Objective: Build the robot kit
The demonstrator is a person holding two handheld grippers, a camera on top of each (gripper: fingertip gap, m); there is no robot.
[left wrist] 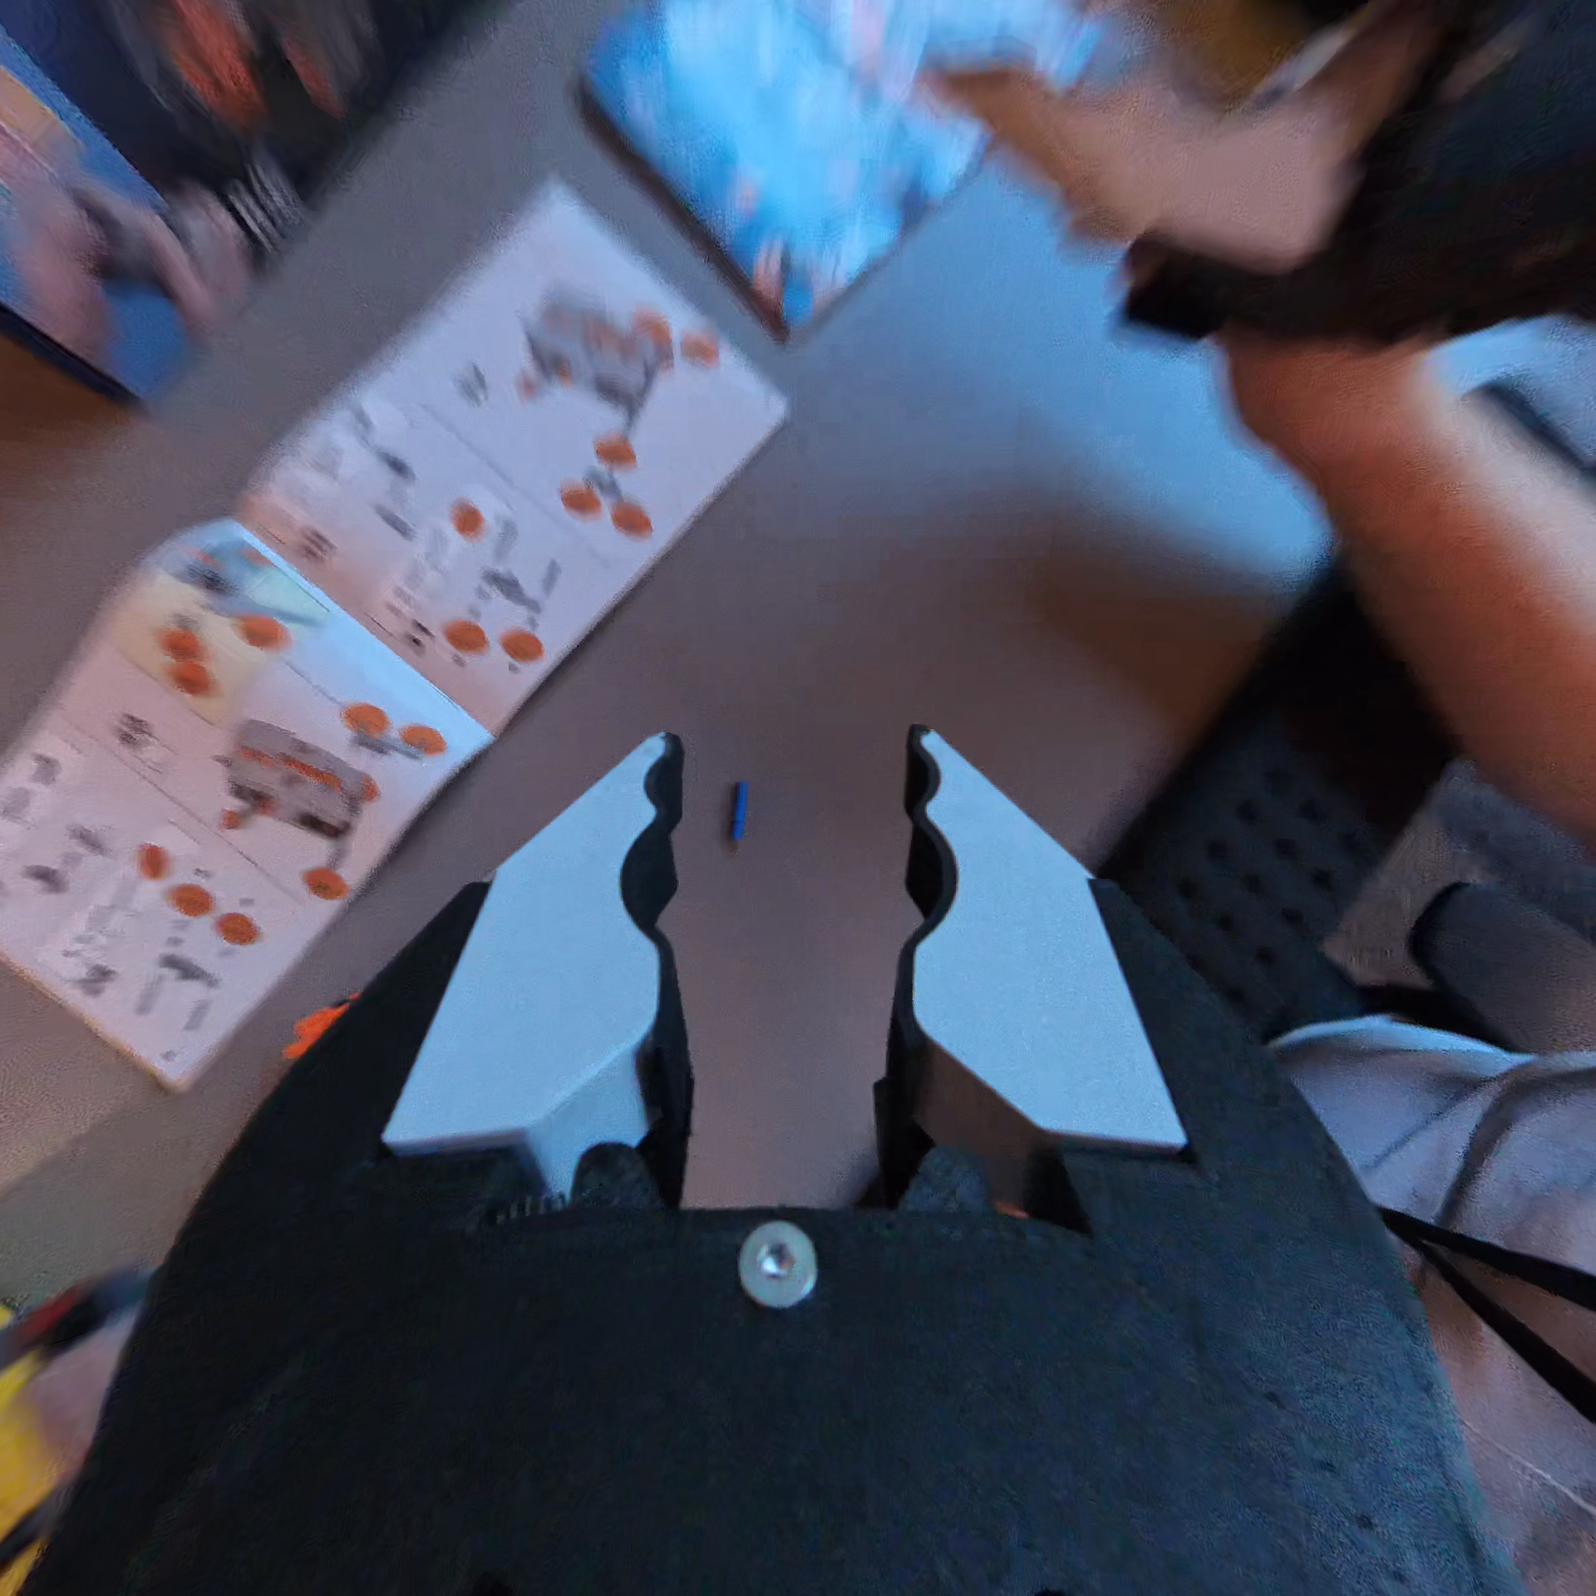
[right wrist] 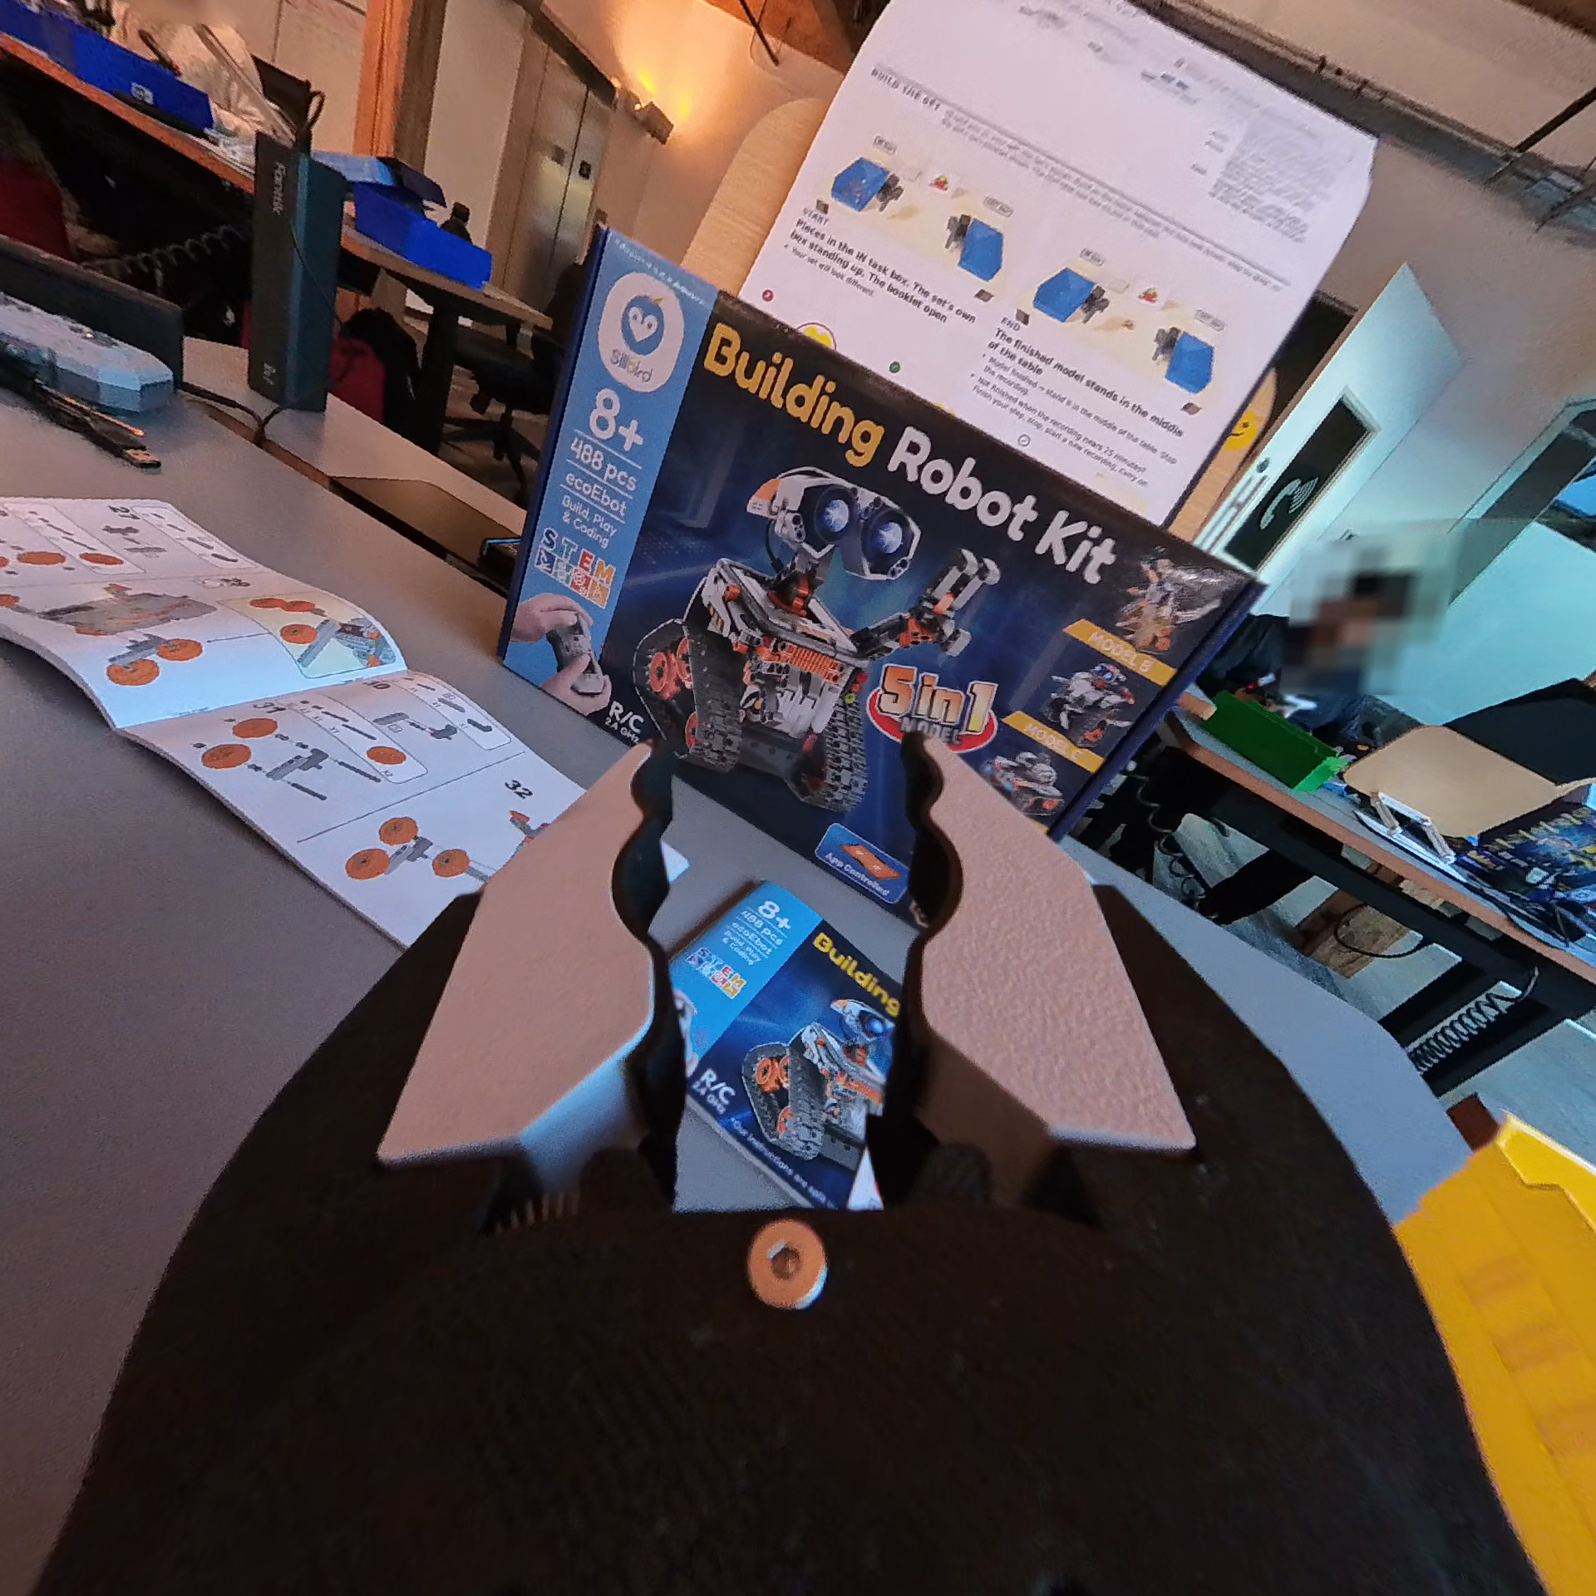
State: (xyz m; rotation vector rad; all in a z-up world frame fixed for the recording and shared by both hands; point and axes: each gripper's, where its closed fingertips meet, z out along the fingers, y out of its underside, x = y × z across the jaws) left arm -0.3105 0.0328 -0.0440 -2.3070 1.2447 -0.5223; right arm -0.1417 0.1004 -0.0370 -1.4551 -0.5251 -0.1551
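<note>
The open instruction booklet [left wrist: 380, 604] lies at ten o'clock on the grey table [left wrist: 907, 484]. The left gripper [left wrist: 793, 751] hangs with fingers spread, holding nothing, a small blue pin [left wrist: 738, 810], probably plastic, between its tips: light, stiff, best pinched across its shaft. The right gripper [right wrist: 777, 764], likewise spread and empty, hovers over a closed booklet [right wrist: 794, 1036], the kit box [right wrist: 829, 604] upright at twelve o'clock.

— What is in front of my left hand-held gripper [left wrist: 793, 750]?
— Bare worktop [left wrist: 993, 535] ahead, with only a small blue pin [left wrist: 738, 810] between the spread fingers. The open booklet [left wrist: 414, 596] hems in the left, an arm [left wrist: 1434, 561] the right.
— And my right hand-held gripper [right wrist: 782, 760]?
— The upright kit box [right wrist: 864, 587] blocks the way ahead, a closed booklet [right wrist: 777, 1019] lies below, and a yellow bin [right wrist: 1520, 1313] crowds the right.
</note>
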